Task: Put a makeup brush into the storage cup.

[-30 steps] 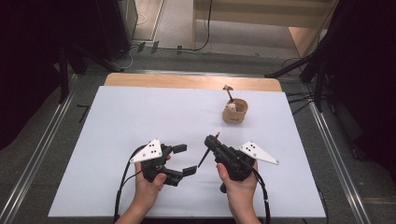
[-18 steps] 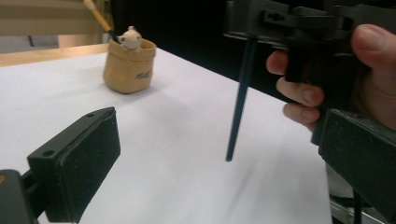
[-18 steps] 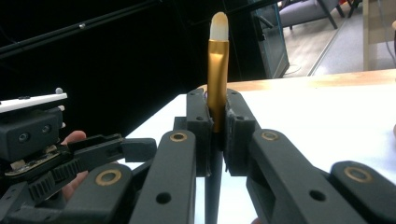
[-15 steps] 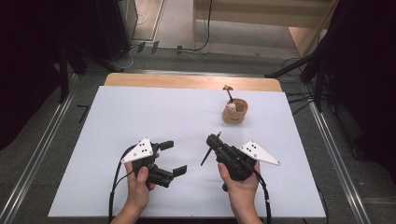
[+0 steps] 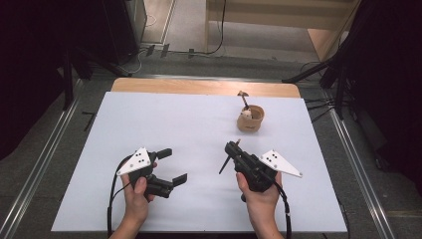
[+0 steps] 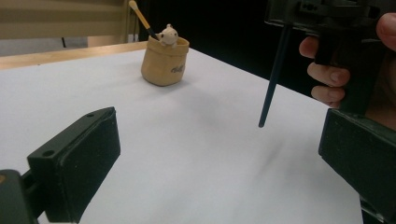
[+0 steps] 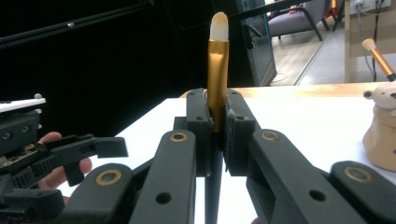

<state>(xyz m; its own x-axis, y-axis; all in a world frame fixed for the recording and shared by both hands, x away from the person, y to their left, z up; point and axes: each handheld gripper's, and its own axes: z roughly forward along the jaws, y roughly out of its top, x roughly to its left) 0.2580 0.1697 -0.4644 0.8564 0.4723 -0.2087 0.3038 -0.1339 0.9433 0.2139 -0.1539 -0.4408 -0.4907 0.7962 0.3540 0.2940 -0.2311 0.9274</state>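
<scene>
Right gripper (image 5: 233,149) clamped on a brush (image 7: 217,70) at its gold ferrule, bristles up, dark handle (image 6: 273,84) hanging clear above the table (image 5: 189,119). Left gripper (image 5: 171,165) jaws apart, empty, near the handle. The brush looks light, stiff and smooth, likely to pivot; the bare handle is the better hold. Cup (image 5: 250,118) with a second brush stands well apart.

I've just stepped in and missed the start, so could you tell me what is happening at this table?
A person works at the white table with a gripper in each hand. The right gripper is shut on a makeup brush with a gold ferrule, its dark handle pointing down over the table. The left gripper hangs open and empty beside it. Farther back stands a small tan holder with another brush in it.
</scene>
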